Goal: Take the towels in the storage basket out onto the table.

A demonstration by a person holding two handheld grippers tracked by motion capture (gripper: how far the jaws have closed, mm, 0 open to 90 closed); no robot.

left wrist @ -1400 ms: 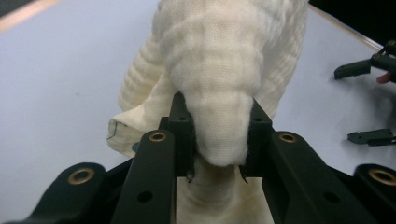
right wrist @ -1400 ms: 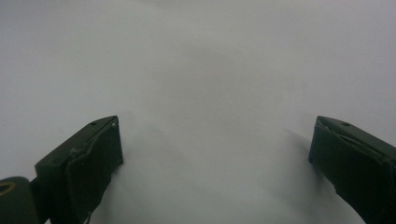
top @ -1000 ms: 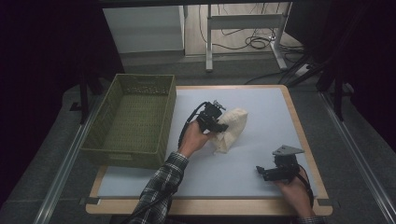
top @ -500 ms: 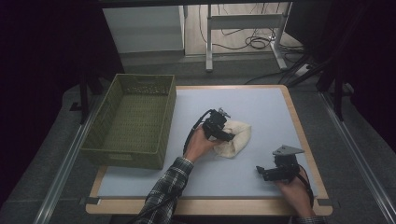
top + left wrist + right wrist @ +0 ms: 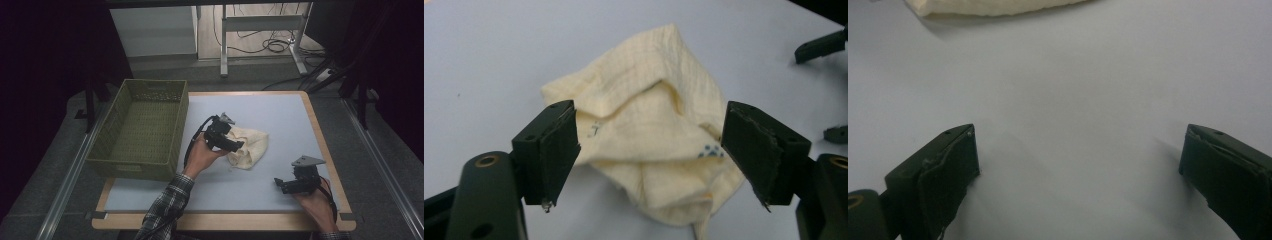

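Cloth lies crumpled on the blue table, right of the green basket. Left gripper has just been opening, jaws released around it, touching nothing; a regrasp seems likely. Right gripper rests spread wide, empty.

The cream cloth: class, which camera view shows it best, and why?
The left gripper view: the cream cloth lies crumpled and close, weave and blue marks visible. The high view shows it small; the right gripper view catches its edge.
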